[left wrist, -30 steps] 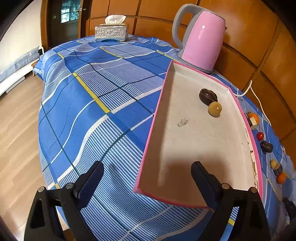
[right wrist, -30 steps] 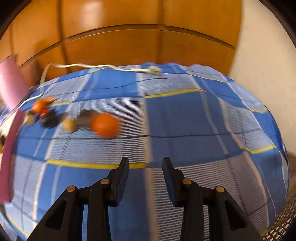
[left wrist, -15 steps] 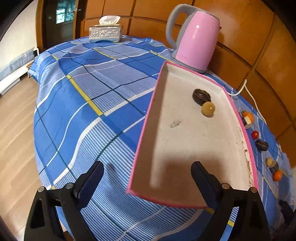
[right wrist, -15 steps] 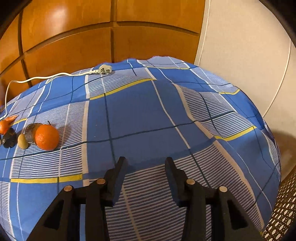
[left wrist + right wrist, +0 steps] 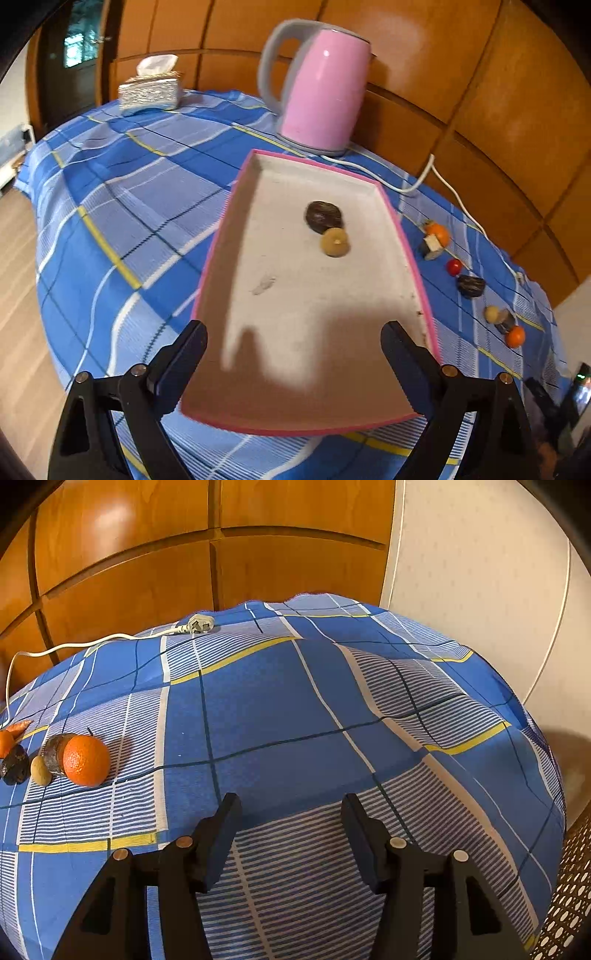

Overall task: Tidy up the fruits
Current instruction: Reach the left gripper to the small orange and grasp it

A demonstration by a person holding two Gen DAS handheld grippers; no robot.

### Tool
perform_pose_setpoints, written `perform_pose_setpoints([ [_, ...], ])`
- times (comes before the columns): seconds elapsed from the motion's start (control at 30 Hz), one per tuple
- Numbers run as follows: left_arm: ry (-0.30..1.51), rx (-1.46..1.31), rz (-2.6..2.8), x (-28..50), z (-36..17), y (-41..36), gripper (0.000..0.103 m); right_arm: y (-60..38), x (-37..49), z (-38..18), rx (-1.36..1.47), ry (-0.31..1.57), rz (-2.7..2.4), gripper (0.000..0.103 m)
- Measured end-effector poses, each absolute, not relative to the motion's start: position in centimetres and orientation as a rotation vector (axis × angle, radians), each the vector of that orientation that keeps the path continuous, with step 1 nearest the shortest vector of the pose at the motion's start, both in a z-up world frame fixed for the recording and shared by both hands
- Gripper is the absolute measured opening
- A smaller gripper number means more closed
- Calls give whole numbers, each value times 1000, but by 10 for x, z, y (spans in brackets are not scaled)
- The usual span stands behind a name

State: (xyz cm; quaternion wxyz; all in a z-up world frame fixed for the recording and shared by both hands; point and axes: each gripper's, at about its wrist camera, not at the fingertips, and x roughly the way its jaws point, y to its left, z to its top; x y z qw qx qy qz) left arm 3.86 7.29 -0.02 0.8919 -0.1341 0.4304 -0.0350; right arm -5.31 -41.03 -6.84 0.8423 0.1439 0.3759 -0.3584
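Observation:
A pink-rimmed tray (image 5: 218, 240) lies on the blue checked cloth and holds a dark fruit (image 5: 323, 218) and a pale yellow fruit (image 5: 335, 242). Right of the tray, a row of fruits runs along the cloth: an orange piece (image 5: 437, 234), a red one (image 5: 454, 266), a dark one (image 5: 470, 286) and an orange (image 5: 515, 336). My left gripper (image 5: 295, 332) hovers open over the tray's near end, holding nothing. My right gripper (image 5: 291, 808) hangs over bare cloth, its jaws opening with nothing between them. The orange (image 5: 86, 760), a pale fruit (image 5: 40, 770) and a dark fruit (image 5: 14, 764) lie far to its left.
A pink kettle (image 5: 325, 92) stands behind the tray, its white cord (image 5: 74, 644) and plug (image 5: 199, 624) trailing over the cloth. A tissue box (image 5: 151, 90) sits at the back left. Wooden panels rise behind the table. The cloth drops off at the right edge (image 5: 535, 757).
The right gripper swung right, away from the fruit row, and its jaws spread wider. The left gripper rose and tilted, so more of the tray's near end lies between its fingers.

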Motion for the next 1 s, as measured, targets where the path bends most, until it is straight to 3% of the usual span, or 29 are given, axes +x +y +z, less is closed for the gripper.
perform_pose_setpoints([
  [0.53,905,-189,-317,114,38,-6,95,-410,-52,-69,307,786,-753,62],
  [0.7,903,-120,-358,144,43,-42,91,-410,-52,-69,306,783,-751,63],
  [0.83,935,-19,-428,172,36,-83,76,-410,-52,-69,304,781,-752,63],
  [1.0,977,42,-469,197,21,-118,75,-410,-52,-69,302,780,-752,64],
])
